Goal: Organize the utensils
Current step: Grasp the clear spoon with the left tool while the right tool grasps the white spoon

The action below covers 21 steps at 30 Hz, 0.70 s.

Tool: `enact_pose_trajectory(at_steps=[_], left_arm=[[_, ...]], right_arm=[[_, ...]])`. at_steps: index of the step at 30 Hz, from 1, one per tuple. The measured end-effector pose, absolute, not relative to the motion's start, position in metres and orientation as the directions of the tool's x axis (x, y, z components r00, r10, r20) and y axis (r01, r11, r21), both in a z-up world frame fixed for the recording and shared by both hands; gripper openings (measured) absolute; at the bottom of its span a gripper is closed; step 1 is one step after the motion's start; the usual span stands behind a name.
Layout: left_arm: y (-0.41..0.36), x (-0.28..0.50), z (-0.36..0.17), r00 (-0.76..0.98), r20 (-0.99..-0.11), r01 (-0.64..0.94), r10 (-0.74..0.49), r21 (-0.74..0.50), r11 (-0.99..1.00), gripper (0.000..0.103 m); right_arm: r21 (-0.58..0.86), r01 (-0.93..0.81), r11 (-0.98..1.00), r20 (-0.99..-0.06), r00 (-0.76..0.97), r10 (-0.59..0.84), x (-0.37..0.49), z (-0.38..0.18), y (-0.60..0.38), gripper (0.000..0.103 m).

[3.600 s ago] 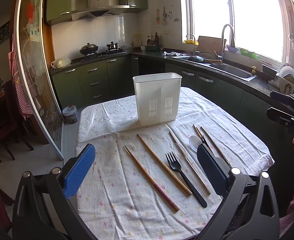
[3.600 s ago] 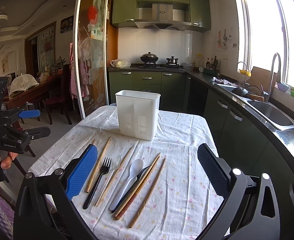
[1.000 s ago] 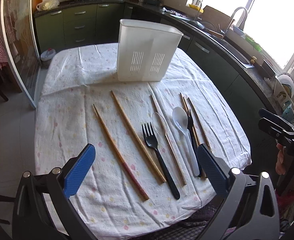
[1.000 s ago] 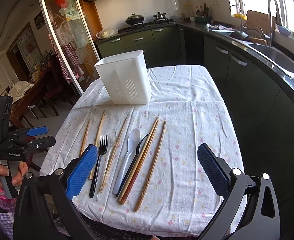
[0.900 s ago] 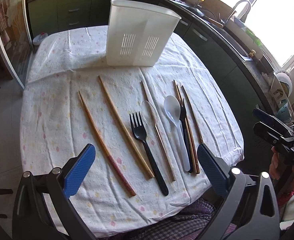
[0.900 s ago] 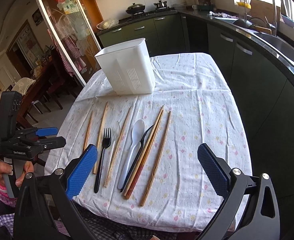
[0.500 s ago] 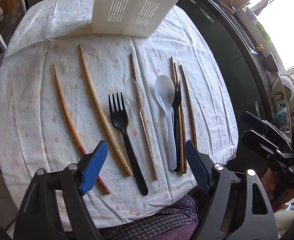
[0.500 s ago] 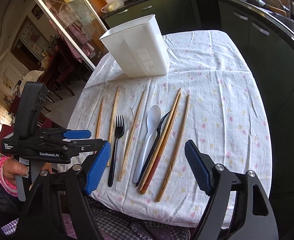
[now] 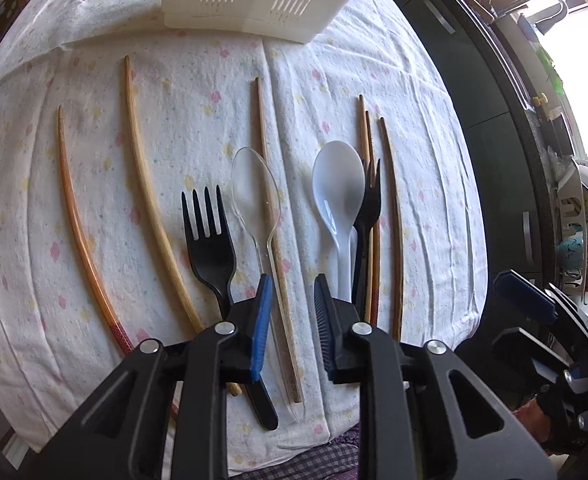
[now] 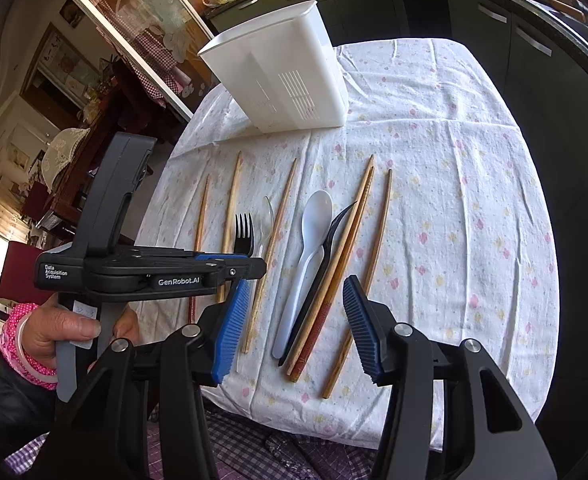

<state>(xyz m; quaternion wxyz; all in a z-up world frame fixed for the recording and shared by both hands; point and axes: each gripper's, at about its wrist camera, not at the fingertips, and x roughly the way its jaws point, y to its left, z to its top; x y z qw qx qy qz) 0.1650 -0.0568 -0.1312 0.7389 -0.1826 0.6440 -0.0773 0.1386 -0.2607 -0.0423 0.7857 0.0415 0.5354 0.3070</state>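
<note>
A white slotted utensil holder (image 10: 282, 76) stands at the far side of the cloth-covered table (image 10: 453, 184). In front of it lie several wooden chopsticks, a black fork (image 9: 210, 236), a clear spoon (image 9: 254, 196), a white spoon (image 9: 338, 196) and a second black fork (image 9: 367, 216). My left gripper (image 9: 290, 304) hovers low over the near ends of the clear spoon handle and a chopstick (image 9: 274, 236), its jaws narrowed to a small gap around them, not touching. My right gripper (image 10: 294, 312) is open above the white spoon (image 10: 305, 260) and the neighbouring chopsticks (image 10: 333, 280).
Dark green kitchen cabinets (image 10: 533, 40) and a counter with a sink run along the right side. A glass sliding door (image 10: 142, 20) and a dining room lie to the left. The table's near edge (image 10: 333, 412) is just below the grippers.
Both grippers have come down and forward toward the utensils. The left jaws have narrowed from wide open to a small gap over the clear spoon handle and chopstick. The right jaws have narrowed somewhat.
</note>
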Motion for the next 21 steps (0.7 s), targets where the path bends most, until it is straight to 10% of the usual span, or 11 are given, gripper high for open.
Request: enact_pose_trajectory(at_steps=[21], left_arm=[[-0.049,0.171,-0.138,0.152,-0.962,-0.12,-0.226,-0.245,0.962,0.009]], right_arm=[[0.38,-0.454,0.806,-0.849,0.175,0.499,0.146,-0.051,-0.241,0.051]])
